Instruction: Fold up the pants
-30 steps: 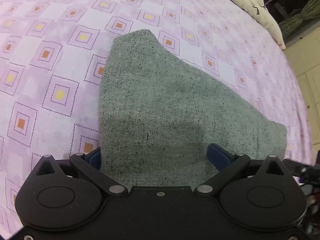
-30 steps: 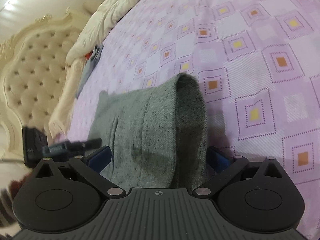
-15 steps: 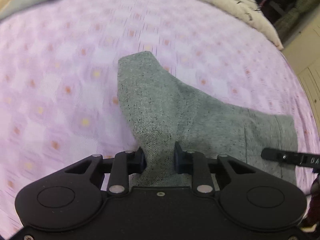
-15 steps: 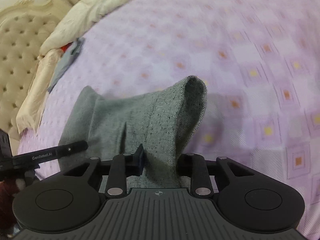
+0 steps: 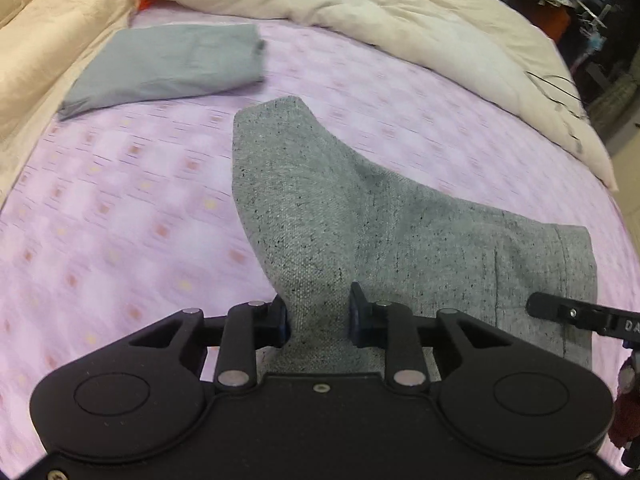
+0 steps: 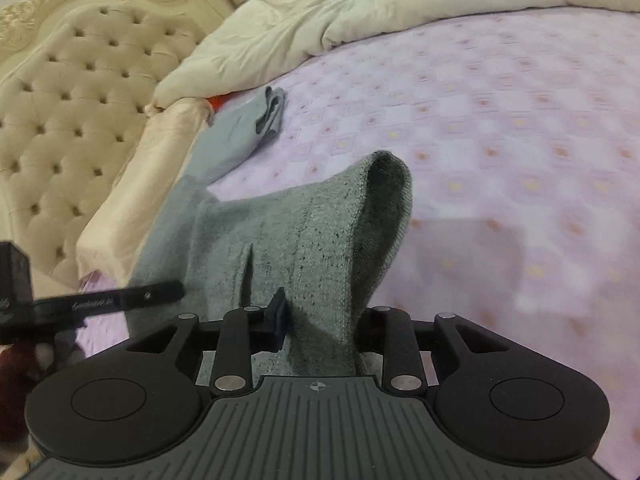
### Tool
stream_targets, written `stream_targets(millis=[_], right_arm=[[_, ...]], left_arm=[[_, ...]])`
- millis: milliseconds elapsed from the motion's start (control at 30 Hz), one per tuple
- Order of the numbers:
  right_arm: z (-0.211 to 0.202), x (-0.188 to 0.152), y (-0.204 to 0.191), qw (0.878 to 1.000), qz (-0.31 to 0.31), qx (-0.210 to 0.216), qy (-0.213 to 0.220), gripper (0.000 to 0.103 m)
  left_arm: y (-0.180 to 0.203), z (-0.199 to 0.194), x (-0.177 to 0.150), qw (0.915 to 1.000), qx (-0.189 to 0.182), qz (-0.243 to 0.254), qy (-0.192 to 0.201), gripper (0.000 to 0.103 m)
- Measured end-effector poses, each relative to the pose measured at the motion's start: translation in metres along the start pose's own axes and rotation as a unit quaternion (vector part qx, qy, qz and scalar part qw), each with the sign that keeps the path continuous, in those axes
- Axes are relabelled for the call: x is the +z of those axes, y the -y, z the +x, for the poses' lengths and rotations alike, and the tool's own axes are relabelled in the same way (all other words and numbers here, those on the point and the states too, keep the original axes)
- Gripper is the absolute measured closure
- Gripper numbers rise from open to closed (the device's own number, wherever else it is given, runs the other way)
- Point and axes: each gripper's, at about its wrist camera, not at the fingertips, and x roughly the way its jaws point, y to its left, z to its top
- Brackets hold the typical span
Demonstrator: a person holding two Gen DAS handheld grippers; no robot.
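Pants: grey speckled pants (image 5: 400,232), pinched at two spots and raised off purple patterned bedsheet (image 5: 120,208); far end droops ahead of both grippers, rest spreads between them.
Left gripper: left gripper (image 5: 318,316) closed tight on a bunched fold of the pants, cloth fills the gap between the blue pads; fabric rises ahead to a rounded peak, then slopes off rightward toward the other tool.
Right gripper: right gripper (image 6: 322,320) clamped on the pants too, left pad visible, right pad hidden behind cloth; an open tube of fabric stands just ahead and slightly right.
Cross views: black bar of right gripper shows at right edge of left view; left gripper's bar shows at left edge of right view, over the pants.
Folded item: blue-grey folded garment (image 5: 168,64) far ahead-left of left gripper, well apart from the pants.
Bedding: cream duvet (image 5: 400,20) along far edge; tufted headboard (image 6: 60,100) far left of right gripper.
Blur: sheet pattern smeared in both views.
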Motion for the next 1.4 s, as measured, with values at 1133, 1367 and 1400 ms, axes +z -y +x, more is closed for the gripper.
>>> stream_targets(millis=[1133,1367,1400], right_arm=[[0.022,-0.070,-0.088,0.977,-0.127,-0.171,0.022,0.065],[-0.013,-0.075,-0.100,0.977,-0.137,-0.154,0.054,0.064],[-0.017,-0.076,-0.101,0.978,-0.134,-0.149,0.057,0.064]], left_arm=[[0.001,-0.010,-0.065,0.9948,0.102,-0.005,0.011,0.068],[0.025,-0.029,-0.071,0.9934,0.109,-0.025,0.024,0.068],[0.030,-0.033,-0.072,0.9930,0.113,-0.022,0.028,0.068]])
